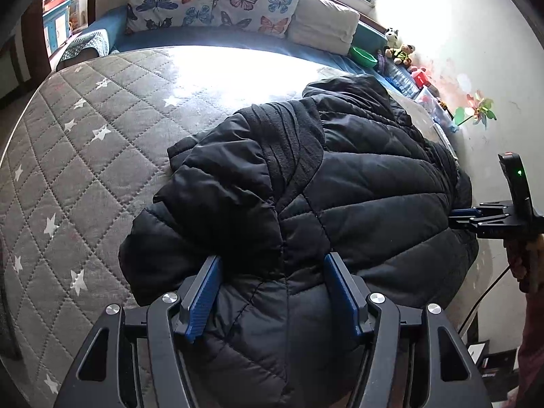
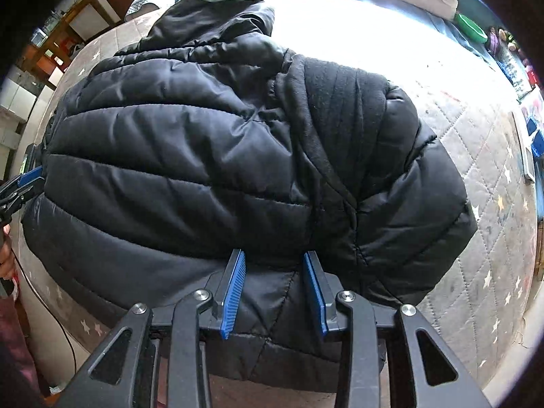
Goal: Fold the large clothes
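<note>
We cannot see the near hem of the black jacket in either view: it drops below the hand-held grippers and out of frame, so how far it hangs past the bed's near edge stays unclear. Whether any fabric is truly clamped is also hard to judge, since the padding bulges up between the pads and hides their tips.

In the left wrist view, the left hand-held gripper has its blue pads spread wide, with puffy quilted fabric filling the gap. The right hand-held gripper appears there only as a sliver at the jacket's right side, its pads lying close together against the fabric edge. The right wrist view shows that same right hand-held gripper from behind, pads parted with jacket between them, and the left one cut off at the frame's left border.

Only the left view shows the butterfly pillows, a cream folded blanket, a green bowl, soft toys and a paper pinwheel along the wall. Only the right view shows wooden furniture beyond the bed's far left corner.

The jacket lies bunched on a grey quilted mattress printed with white stars, near its front edge; window glare bleaches the mattress's far part.
</note>
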Motion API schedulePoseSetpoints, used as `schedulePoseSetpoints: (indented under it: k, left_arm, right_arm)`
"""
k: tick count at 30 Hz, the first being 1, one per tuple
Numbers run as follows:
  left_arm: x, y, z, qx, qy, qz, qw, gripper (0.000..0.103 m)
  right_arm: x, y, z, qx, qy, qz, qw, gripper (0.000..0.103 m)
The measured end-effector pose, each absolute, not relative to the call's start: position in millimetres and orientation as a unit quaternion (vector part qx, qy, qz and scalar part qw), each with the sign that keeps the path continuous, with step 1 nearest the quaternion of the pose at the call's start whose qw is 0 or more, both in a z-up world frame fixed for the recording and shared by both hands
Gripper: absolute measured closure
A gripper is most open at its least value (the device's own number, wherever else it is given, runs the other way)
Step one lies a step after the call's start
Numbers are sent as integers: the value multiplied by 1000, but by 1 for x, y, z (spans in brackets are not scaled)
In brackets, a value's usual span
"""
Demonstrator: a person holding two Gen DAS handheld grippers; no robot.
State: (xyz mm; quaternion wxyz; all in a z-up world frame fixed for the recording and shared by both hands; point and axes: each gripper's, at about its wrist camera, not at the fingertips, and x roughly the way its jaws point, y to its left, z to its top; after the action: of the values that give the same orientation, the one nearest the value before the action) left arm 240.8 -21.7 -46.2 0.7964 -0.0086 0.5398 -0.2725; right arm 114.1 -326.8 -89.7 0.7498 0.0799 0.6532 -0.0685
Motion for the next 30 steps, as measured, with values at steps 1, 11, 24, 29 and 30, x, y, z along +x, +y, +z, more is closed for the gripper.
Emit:
schedulePoseSetpoints:
  k: [1,11,24,29,30]
  left_arm:
    - [241,-22,-46,-10,540,-272,797,36]
    - [220,-10,-13,10,509,-264,819,36]
    - [218,52,-5,-62,493,-235,836,12]
    - [218,64,-23,-102,507,-226,826,11]
    - [219,68,-29,-115,511,-228,821,11]
  right_arm:
    - [114,-325,-90,75,653,-68,751,64]
    - [90,-335,-62,106,610,-63,783,58]
    - [50,-387,-45,173,550,-64,815,25]
    - [36,-406,-67,246,538,-51,805,22]
    - [33,-408,-69,254,539,-49,802,22]
